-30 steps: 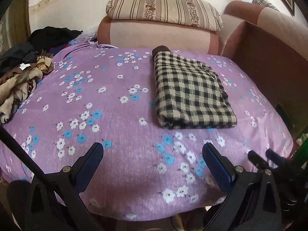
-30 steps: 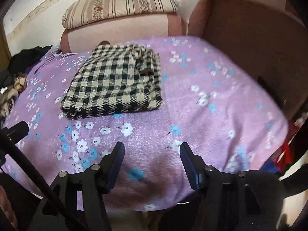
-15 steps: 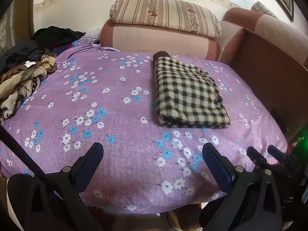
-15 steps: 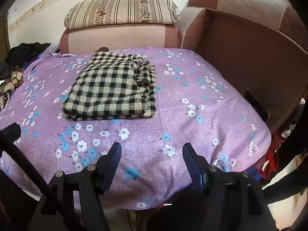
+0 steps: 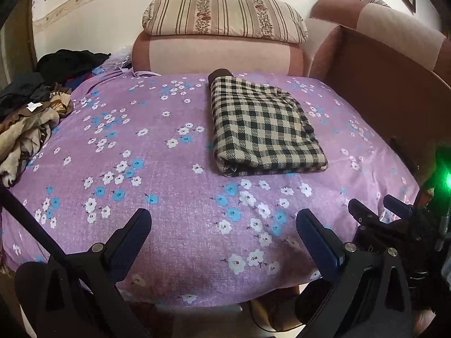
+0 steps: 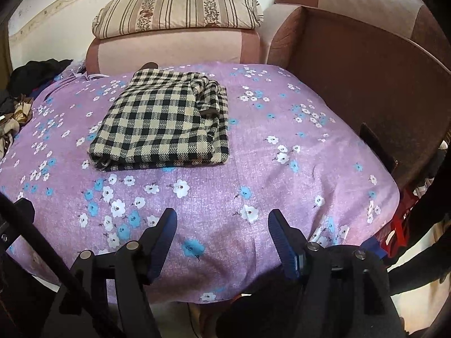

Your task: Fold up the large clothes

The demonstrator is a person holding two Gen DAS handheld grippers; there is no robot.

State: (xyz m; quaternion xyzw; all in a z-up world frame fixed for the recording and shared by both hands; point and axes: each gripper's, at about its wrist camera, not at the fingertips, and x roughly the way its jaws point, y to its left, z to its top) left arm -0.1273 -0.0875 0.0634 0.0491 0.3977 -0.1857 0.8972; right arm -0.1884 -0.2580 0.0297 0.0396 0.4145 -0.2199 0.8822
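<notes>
A black-and-cream checked garment (image 5: 262,126) lies folded into a flat rectangle on the purple flowered bedspread (image 5: 169,174), right of the middle. It also shows in the right wrist view (image 6: 163,126), left of the middle, with a bunched fold at its right side. My left gripper (image 5: 224,222) is open and empty over the bed's near edge, well short of the garment. My right gripper (image 6: 222,219) is open and empty, also over the near edge. The right gripper's fingers (image 5: 363,211) show at the right edge of the left wrist view.
A heap of loose clothes (image 5: 31,118) lies at the bed's left edge, also in the right wrist view (image 6: 17,104). A pink cushion (image 5: 217,53) with a striped pillow (image 5: 225,17) stands at the back. A brown sofa side (image 6: 366,79) borders the right.
Both grippers have drawn back and up from the bed, so the garment looks farther off and the bed's near edge shows. Both stay open and empty.
</notes>
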